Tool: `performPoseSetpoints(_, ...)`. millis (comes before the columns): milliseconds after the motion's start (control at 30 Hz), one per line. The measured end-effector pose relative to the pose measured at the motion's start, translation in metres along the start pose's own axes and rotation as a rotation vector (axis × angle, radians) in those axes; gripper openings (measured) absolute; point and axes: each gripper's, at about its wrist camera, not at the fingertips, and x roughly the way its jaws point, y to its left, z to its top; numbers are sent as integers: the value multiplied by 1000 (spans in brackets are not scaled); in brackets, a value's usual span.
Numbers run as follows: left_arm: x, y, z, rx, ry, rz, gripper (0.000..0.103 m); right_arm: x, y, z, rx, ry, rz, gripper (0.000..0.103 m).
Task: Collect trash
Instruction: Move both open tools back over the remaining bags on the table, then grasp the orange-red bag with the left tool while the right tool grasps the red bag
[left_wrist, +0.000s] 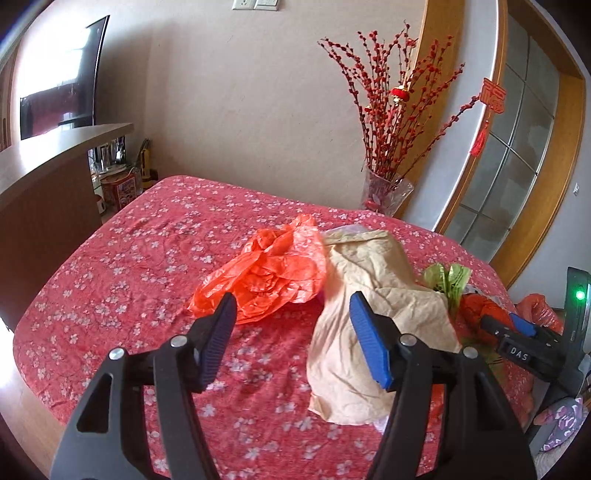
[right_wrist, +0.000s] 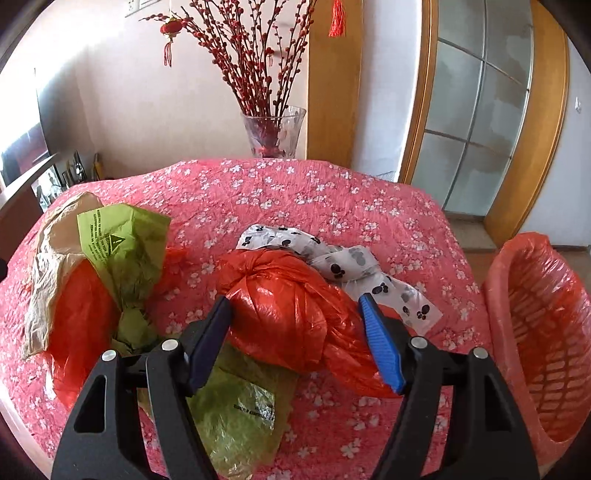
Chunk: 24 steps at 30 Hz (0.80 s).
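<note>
Left wrist view: I am holding the left tool (left_wrist: 293, 341) with its jaws spread wide and nothing between them, low centre of the frame, above the worktop (left_wrist: 129, 266) draped in a pink flowered cloth. A loose orange bag (left_wrist: 273, 273) is lying at mid-frame, touching a crumpled tan paper bag (left_wrist: 369, 314) just to its right; the tan bag is showing behind the tool's blue pad. A scrap of green bag (left_wrist: 448, 278) is peeking out at the right. The right tool (left_wrist: 517, 328) is appearing at the right edge; I cannot tell its jaw state from here.

Right wrist view: I am holding the right tool (right_wrist: 297, 339), jaws wide apart, either side of a knotted orange bag (right_wrist: 291, 314) at centre frame; whether the pads are touching it I cannot tell. A white bag with black spots (right_wrist: 354, 266) is lying just behind it. At left, a green printed bag (right_wrist: 122, 243) is resting against another orange bag (right_wrist: 81, 314) and the tan paper bag (right_wrist: 48, 258). A flatter green bag (right_wrist: 236, 421) is lying at lower centre. An orange-lined basket (right_wrist: 535, 332) is standing at the right edge, beside the worktop. A glass vase with red branches (right_wrist: 275, 129) is standing at upper centre.
</note>
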Motion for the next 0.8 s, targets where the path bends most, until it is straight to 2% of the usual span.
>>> performPoseSetpoints(33,2,2,1,-4,5,-1,63,1,1,-1,-6,8,1,70)
performPoseSetpoints(100,7,10,3,-9,13,2,63,5,2,-2,-21,26,8,57)
performPoseSetpoints(167,12,14,5,-13,25,13,63,5,3,-3,-13,27,22,48)
performPoseSetpoints(267,21,21,9,-16,45,24,63,1,2,-3,5,19,46,41)
performPoseSetpoints(633,68,43,21,-43,183,64,61,-32,-3,-5,26,-31,85,39)
performPoseSetpoints(700,76,47,19,-49,216,62,53,-32,-4,-4,23,-34,84,39)
performPoseSetpoints(800,77,45,19,-26,209,72,39,-35,-4,-5,21,-38,81,39)
